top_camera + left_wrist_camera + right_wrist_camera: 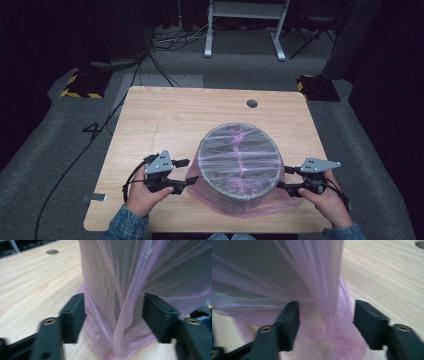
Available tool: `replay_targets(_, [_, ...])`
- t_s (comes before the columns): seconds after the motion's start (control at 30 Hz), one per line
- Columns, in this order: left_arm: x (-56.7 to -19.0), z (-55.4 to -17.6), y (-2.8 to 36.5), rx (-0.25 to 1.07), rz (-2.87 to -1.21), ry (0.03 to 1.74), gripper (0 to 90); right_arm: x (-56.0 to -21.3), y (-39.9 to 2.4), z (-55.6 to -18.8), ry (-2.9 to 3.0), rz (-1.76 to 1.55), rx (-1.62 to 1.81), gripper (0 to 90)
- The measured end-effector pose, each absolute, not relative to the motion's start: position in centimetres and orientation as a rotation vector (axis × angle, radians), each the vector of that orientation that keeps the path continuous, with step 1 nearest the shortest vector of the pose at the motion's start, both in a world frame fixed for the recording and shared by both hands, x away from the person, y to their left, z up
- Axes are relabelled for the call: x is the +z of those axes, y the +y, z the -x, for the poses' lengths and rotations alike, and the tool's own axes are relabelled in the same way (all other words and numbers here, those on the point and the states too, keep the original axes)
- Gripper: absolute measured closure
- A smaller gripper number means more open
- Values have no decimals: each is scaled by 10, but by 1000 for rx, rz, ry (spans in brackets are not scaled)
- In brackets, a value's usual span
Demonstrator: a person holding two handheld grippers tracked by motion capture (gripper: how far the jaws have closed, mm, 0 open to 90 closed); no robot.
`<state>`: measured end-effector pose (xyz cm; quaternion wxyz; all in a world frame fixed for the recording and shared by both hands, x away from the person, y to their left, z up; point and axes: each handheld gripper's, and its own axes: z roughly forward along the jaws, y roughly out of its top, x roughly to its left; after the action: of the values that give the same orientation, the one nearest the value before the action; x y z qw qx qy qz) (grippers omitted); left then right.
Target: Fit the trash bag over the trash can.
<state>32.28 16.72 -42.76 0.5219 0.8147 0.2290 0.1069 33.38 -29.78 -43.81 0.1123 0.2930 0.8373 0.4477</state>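
Wooden worktop (pixel 150 120), bin (pixel 239 160) wrapped in pink bag (pixel 260 202) near the front edge.
Left tongs (pixel 189 171) and right tongs (pixel 282 177) are held open around loose plastic, nothing gripped; bare wood lies behind.

Pink bag (pixel 130 305) between open claw (pixel 113 315)

Overhead forward-down, two close views sharing bag (pixel 130 290)

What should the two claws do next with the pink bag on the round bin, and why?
Probably close both claws on the bag again, lower down. The left claw and right claw stand open at either side of the grey bin, with loose folds of the pink bag between their jaws, unpinched. The film is stretched over the top, yet bunches on the table at the base.
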Motion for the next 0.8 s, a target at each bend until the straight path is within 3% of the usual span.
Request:
replay_targets(0.2, [-421,-312,188,327,-1928,591,270,-407,-308,-321,2433,-809,1387,287])
replay_targets(0.4, [-431,-314,204,448,-2020,854,285,-369,-309,-319,2347,-795,1397,283])
replay_targets(0.8, [-456,-319,223,426,-2061,957,273,-331,-287,-343,2329,-764,1372,284])
